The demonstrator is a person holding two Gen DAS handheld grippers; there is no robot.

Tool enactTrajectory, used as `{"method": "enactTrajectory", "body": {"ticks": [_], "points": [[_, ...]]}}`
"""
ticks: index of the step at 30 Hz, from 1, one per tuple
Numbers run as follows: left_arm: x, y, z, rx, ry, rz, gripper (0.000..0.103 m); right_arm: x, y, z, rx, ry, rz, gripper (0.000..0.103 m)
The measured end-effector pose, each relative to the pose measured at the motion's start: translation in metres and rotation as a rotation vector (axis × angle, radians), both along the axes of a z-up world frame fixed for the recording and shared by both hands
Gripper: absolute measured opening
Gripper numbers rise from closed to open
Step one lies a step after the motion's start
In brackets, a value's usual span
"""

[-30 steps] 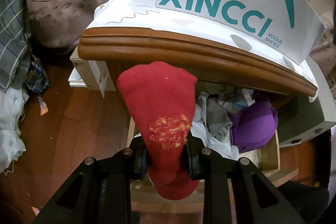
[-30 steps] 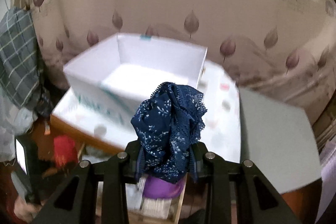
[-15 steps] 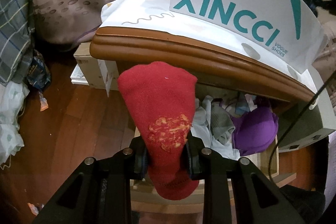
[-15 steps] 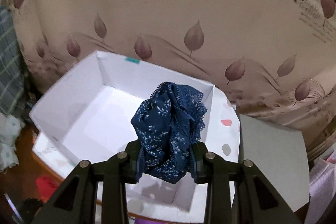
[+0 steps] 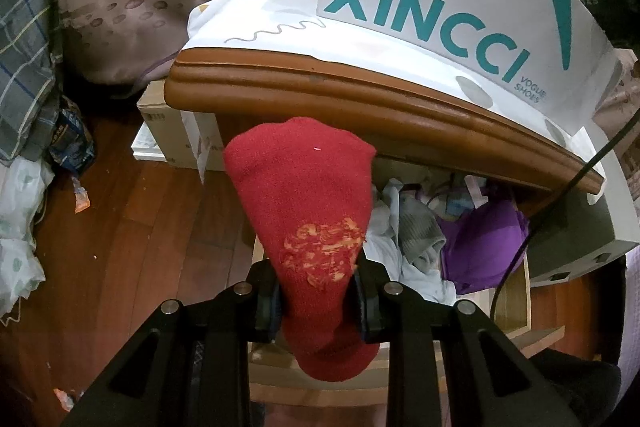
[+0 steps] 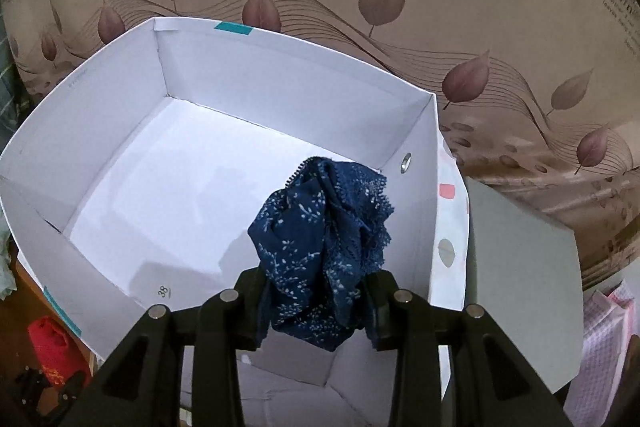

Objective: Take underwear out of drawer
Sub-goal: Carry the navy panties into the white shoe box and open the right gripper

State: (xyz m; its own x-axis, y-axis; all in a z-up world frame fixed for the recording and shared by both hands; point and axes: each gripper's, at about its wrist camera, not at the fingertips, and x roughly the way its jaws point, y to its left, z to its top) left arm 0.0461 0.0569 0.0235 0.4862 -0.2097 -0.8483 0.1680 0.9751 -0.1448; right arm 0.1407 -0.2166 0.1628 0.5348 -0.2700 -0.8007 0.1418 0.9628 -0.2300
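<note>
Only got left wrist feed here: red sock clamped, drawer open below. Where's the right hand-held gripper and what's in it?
Observer: The right hand-held gripper is above the open white shoe box and has the navy floral underwear between its pads.
Operator: Let go yet?
Observer: Not yet; its jaws are opening, the fabric bunched between them.
Operator: Anything in the box?
Observer: Nothing visible; the floor shows bare white.
Operator: Box lid?
Observer: A grey lid lies right of the box.

red sock (image 5: 304, 203): fuzzy knit | underwear (image 6: 324, 247): lacy cloth | shoe box (image 6: 240, 131): matt card | drawer top (image 5: 360, 107): glossy wood
</note>
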Motion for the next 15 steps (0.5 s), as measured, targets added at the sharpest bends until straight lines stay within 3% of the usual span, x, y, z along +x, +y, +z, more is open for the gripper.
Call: {"method": "enactTrajectory", "body": {"ticks": [10, 12, 14, 15], "points": [[-0.0006, -0.0006, -0.0013, 0.0, -0.002, 0.0, 0.024, -0.0018, -0.0055, -0.0036, -0.057, 0.027, -0.001, 0.037], [-0.001, -0.0009, -0.0013, 0.001, -0.003, -0.001, 0.024, -0.0021, -0.0076, -0.0054, -0.073, 0.029, -0.004, 0.04], [-0.0011, -0.0007, -0.0013, 0.0, -0.004, -0.002, 0.024, -0.0026, -0.0089, -0.0057, -0.062, 0.016, 0.002, 0.055], [-0.0012, -0.0013, -0.0018, 0.003, -0.004, -0.002, 0.024, -0.0029, -0.0086, -0.0064, -0.057, 0.011, 0.003, 0.057]]}}
